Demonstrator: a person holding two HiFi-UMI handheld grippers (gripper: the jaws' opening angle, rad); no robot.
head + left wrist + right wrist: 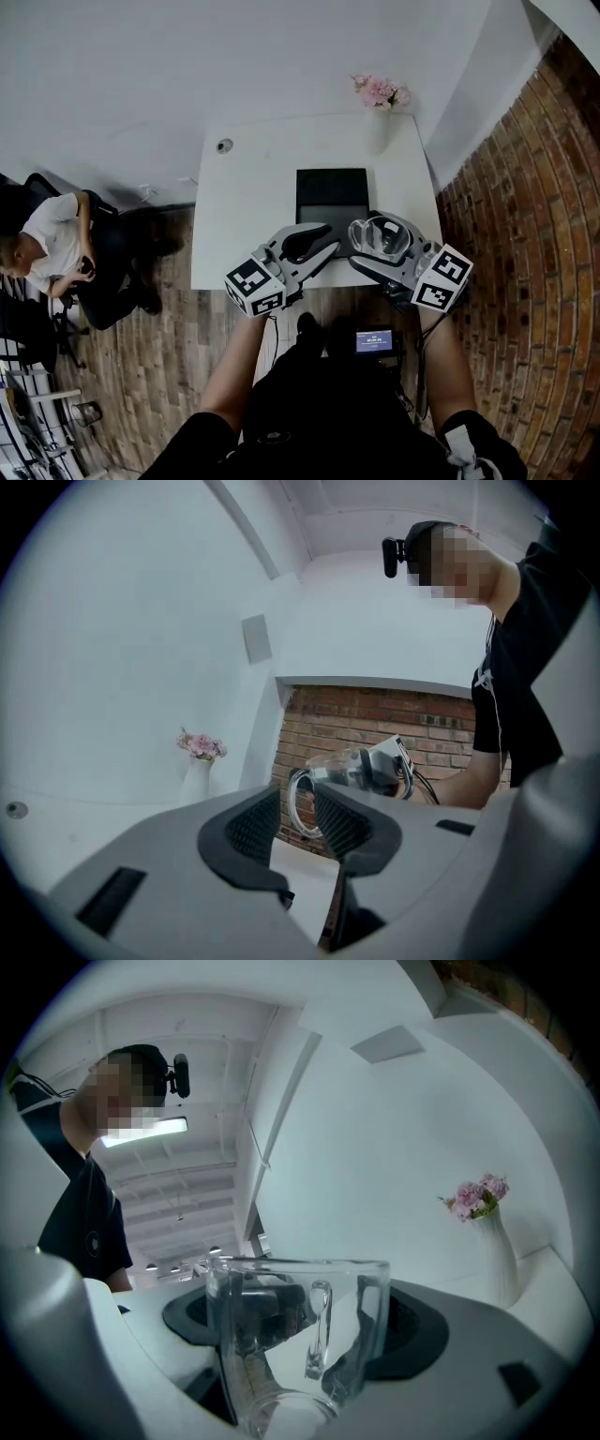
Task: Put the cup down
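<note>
A clear glass cup (382,236) with a handle sits between the jaws of my right gripper (362,246), which is shut on it, in the air over the near right edge of the white table (244,206). In the right gripper view the cup (295,1335) fills the gap between the jaws, handle facing the camera. My left gripper (330,240) hangs just left of it, open and empty. In the left gripper view the open left gripper (300,822) frames the cup (328,772) and the right gripper (389,766) behind it.
A black rectangular mat (331,195) lies on the table beyond the grippers. A white vase of pink flowers (380,103) stands at the far right corner, a small round fitting (224,145) at the far left. A brick wall (525,234) runs along the right. A person (56,244) sits at the left.
</note>
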